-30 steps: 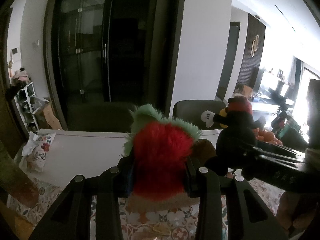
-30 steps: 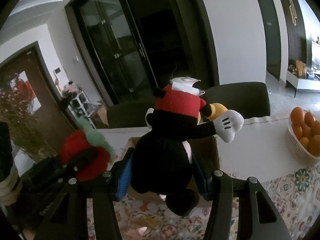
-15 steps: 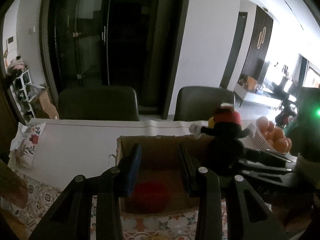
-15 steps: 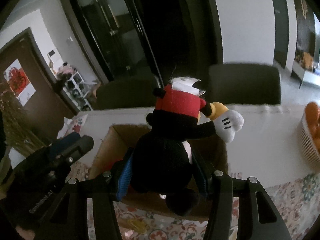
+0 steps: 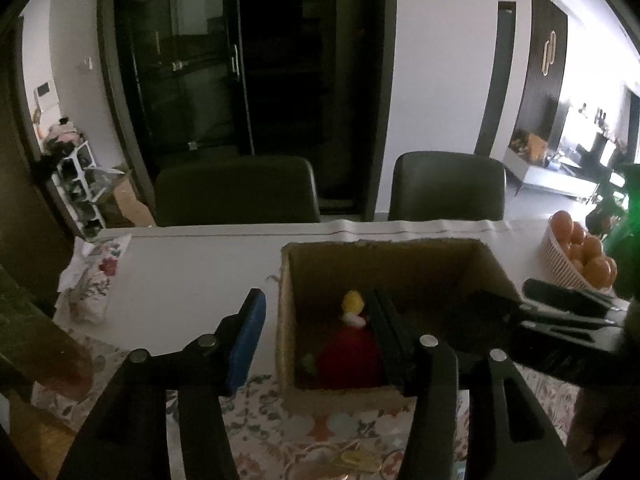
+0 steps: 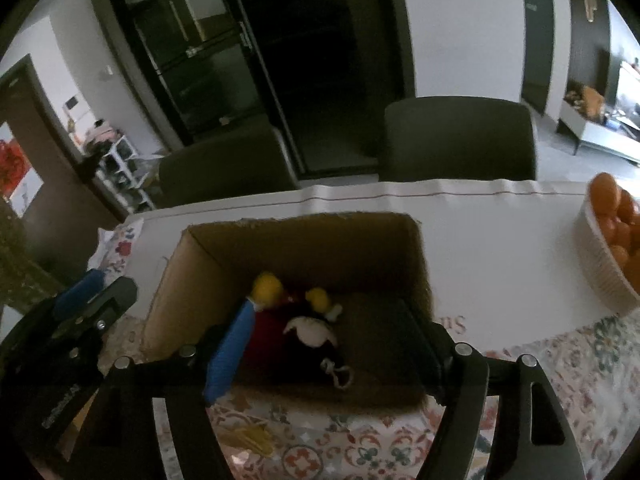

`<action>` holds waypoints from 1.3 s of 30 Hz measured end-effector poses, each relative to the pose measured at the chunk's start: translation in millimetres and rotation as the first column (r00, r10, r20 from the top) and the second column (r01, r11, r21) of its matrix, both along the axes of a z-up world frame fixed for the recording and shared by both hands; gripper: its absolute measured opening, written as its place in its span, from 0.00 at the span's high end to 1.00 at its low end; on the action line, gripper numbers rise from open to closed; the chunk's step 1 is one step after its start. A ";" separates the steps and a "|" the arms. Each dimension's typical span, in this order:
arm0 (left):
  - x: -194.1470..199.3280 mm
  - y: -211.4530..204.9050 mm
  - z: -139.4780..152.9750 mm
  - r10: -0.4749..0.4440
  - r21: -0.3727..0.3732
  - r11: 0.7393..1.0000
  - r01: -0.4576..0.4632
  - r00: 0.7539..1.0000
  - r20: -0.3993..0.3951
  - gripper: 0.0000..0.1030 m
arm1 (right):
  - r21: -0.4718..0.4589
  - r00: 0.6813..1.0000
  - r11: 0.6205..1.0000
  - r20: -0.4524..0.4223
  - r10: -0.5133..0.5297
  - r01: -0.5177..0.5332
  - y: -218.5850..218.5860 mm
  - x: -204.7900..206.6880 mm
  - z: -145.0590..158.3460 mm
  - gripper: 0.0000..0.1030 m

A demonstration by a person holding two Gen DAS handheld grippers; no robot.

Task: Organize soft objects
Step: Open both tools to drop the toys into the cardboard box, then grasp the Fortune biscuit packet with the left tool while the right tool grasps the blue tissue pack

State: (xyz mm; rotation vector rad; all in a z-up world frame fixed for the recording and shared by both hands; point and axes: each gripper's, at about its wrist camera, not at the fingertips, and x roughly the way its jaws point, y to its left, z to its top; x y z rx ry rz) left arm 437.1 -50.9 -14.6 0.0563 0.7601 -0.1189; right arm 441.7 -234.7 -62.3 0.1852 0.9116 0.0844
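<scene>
Fingers of left gripper (image 5: 316,320) apart, nothing between pads, jaws just been opening; blue-padded finger (image 5: 246,336) over white table (image 5: 180,280), other finger over cardboard box (image 5: 384,264). Fingers of right gripper (image 6: 332,340) spread wide, also just been opening, nothing pinched, hovering above the box opening.

Far left on table: floral fabric bundle (image 5: 94,280), crumpled. Centre: open cardboard box standing on patterned floral cloth (image 6: 360,444) at near table edge. Inside the box, left part: red plush toy (image 5: 348,356) lying on the box floor, green bit beside it. Next to it, toward the middle: black mouse plush (image 6: 312,336) with white face, yellow shoes up near far side, lying down, touching the red plush. Both soft toys free of any grip. Right part of box floor bare.

Right: white basket of oranges (image 6: 612,240) on table, well apart from box. Behind table: two dark chairs (image 5: 236,192), dark glass doors (image 5: 192,60) beyond.

Right gripper body visible in left wrist view at right edge of box; left gripper visible in right wrist view left of box.
</scene>
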 end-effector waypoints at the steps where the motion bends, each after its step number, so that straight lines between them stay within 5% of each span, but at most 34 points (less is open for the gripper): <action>1: -5.2 0.4 1.8 0.003 0.010 1.000 -0.003 1.000 -0.001 0.45 | -0.010 1.000 1.000 0.007 -0.003 0.004 1.2 -4.1 3.1 0.28; 16: -60.7 15.0 19.2 0.011 0.054 0.999 -0.010 1.000 -0.020 0.29 | -0.069 0.998 0.996 0.034 -0.057 0.059 8.6 -68.1 34.5 0.28; 20: -72.2 17.2 13.1 0.009 0.061 0.998 -0.006 0.999 -0.048 0.26 | -0.073 0.997 0.995 0.012 -0.072 0.072 10.8 -79.8 33.6 0.21; 30: -91.0 18.5 -11.9 0.002 0.083 0.997 0.009 0.992 -0.129 0.08 | -0.038 0.991 0.995 -0.088 -0.097 0.094 9.6 -103.0 5.8 0.13; 39: -98.3 13.7 -43.6 -0.014 0.113 0.993 0.039 0.977 -0.214 0.07 | -0.020 0.972 0.987 -0.173 -0.158 0.157 1.3 -125.0 -30.6 0.12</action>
